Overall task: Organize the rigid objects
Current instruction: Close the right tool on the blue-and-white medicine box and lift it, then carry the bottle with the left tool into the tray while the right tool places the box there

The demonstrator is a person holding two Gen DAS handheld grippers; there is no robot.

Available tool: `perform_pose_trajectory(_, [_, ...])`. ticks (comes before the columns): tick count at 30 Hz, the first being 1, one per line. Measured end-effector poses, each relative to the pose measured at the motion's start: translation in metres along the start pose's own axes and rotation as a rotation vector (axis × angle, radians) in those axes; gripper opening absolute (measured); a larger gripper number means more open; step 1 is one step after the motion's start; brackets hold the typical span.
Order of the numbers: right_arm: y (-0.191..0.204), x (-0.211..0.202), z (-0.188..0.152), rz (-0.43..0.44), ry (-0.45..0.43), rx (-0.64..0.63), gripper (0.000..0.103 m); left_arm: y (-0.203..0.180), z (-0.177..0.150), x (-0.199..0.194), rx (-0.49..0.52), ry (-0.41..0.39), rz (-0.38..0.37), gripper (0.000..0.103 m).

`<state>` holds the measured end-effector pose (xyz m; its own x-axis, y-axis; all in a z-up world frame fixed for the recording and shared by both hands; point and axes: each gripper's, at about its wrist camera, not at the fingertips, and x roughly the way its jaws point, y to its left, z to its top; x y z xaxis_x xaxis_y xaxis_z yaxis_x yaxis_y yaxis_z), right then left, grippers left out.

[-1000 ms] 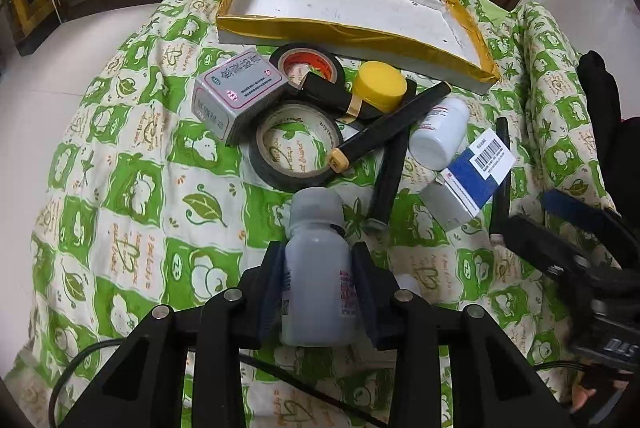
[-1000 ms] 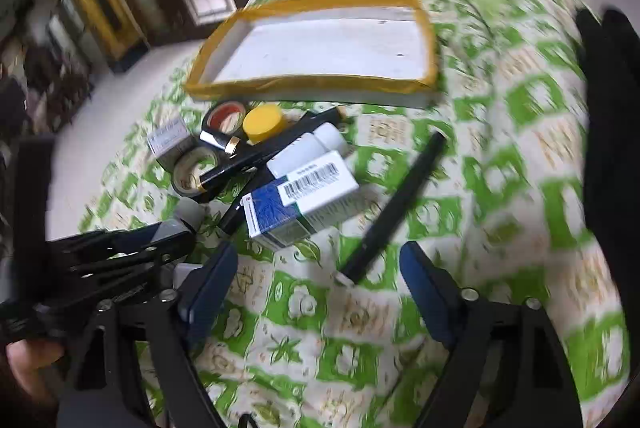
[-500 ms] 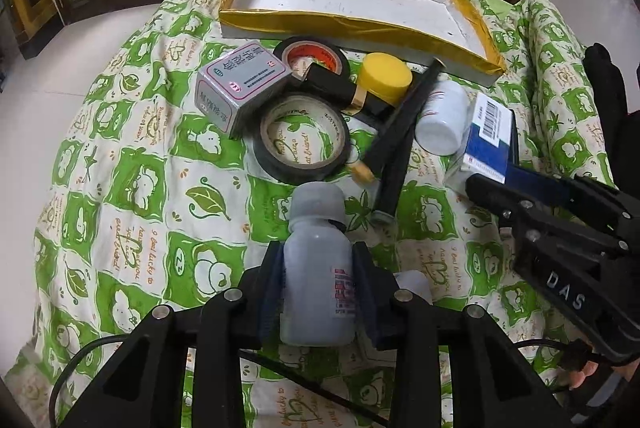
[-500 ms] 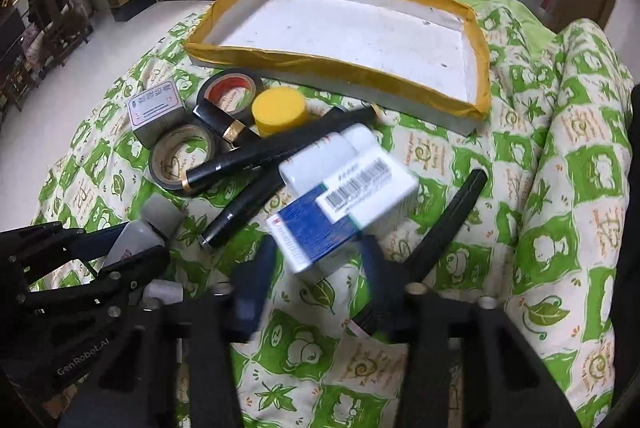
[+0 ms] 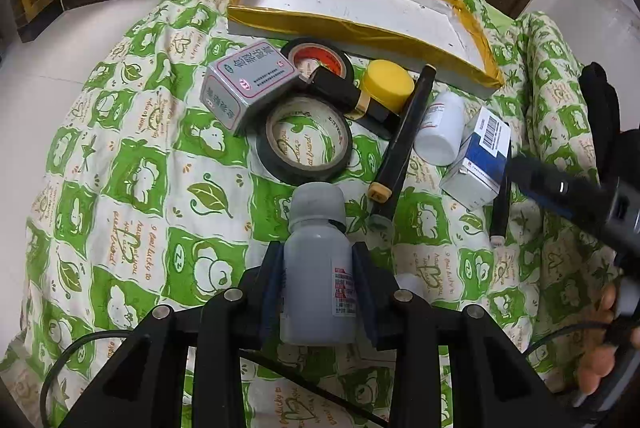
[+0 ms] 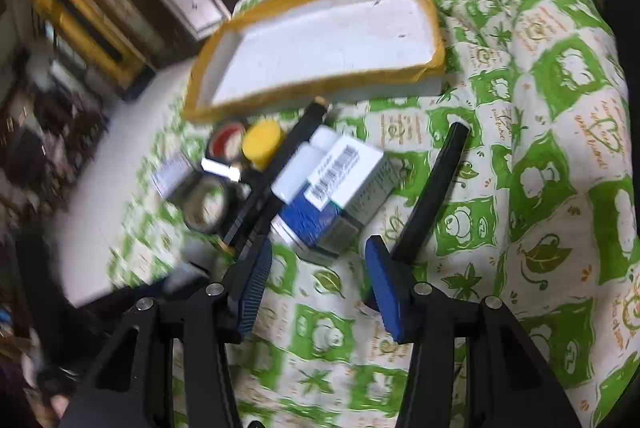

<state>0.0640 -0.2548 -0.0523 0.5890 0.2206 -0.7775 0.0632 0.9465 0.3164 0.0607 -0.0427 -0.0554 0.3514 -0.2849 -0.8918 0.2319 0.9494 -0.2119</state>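
Note:
My left gripper (image 5: 318, 260) is shut on a grey plastic bottle (image 5: 318, 268) and holds it above the green patterned cloth (image 5: 132, 187). My right gripper (image 6: 318, 252) is open, its jaws just short of a blue and white medicine box (image 6: 340, 187), which also shows in the left wrist view (image 5: 478, 159). A white tray with a yellow taped rim (image 5: 360, 27) lies at the far side; it also shows in the right wrist view (image 6: 320, 27). The right gripper's arm (image 5: 580, 195) shows at the right of the left wrist view.
Between the grippers and the tray lie a grey box (image 5: 248, 87), two tape rolls (image 5: 308, 147), a yellow lid (image 5: 388, 85), a white bottle (image 5: 440, 127) and black pens (image 5: 404, 135). Another black pen (image 6: 436, 187) lies right of the blue box.
My right gripper has swung and tilted, and its jaws now sit just before the blue box. My left gripper keeps hold of the grey bottle and has barely moved.

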Motion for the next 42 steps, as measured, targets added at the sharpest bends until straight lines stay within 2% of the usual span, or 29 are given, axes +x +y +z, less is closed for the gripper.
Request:
perform_pose_trajectory(6, [-0.012, 0.033, 0.018, 0.003, 0.071, 0.195, 0.049, -0.004, -0.001, 0.004, 0.008, 0.019, 0.007, 0.036])
perform_pose_trajectory(10, [-0.02, 0.053, 0.023, 0.005, 0.099, 0.241, 0.045, -0.008, -0.001, 0.01, 0.008, 0.051, 0.014, 0.036])
perform_pose_trajectory(13, [-0.024, 0.047, 0.022, 0.026, 0.093, 0.243, 0.041, -0.009, -0.003, 0.009, 0.015, 0.047, 0.018, 0.036])
perform_pose_trajectory(17, [-0.027, 0.031, 0.018, 0.037, 0.064, 0.207, 0.035, -0.014, -0.004, 0.001, 0.037, 0.0, 0.016, 0.036])
perform_pose_trajectory(29, [-0.028, -0.001, 0.009, 0.059, 0.005, 0.153, 0.035, -0.007, -0.004, -0.029, 0.016, -0.122, 0.0, 0.036])
perform_pose_trajectory(35, [-0.017, -0.006, 0.013, 0.073, -0.01, 0.12, 0.035, -0.012, 0.004, -0.037, 0.048, -0.168, 0.102, 0.036])
perform_pose_trajectory(42, [-0.005, -0.004, 0.02, 0.056, 0.0, 0.072, 0.035, -0.025, 0.02, -0.043, 0.122, -0.236, 0.184, 0.036])
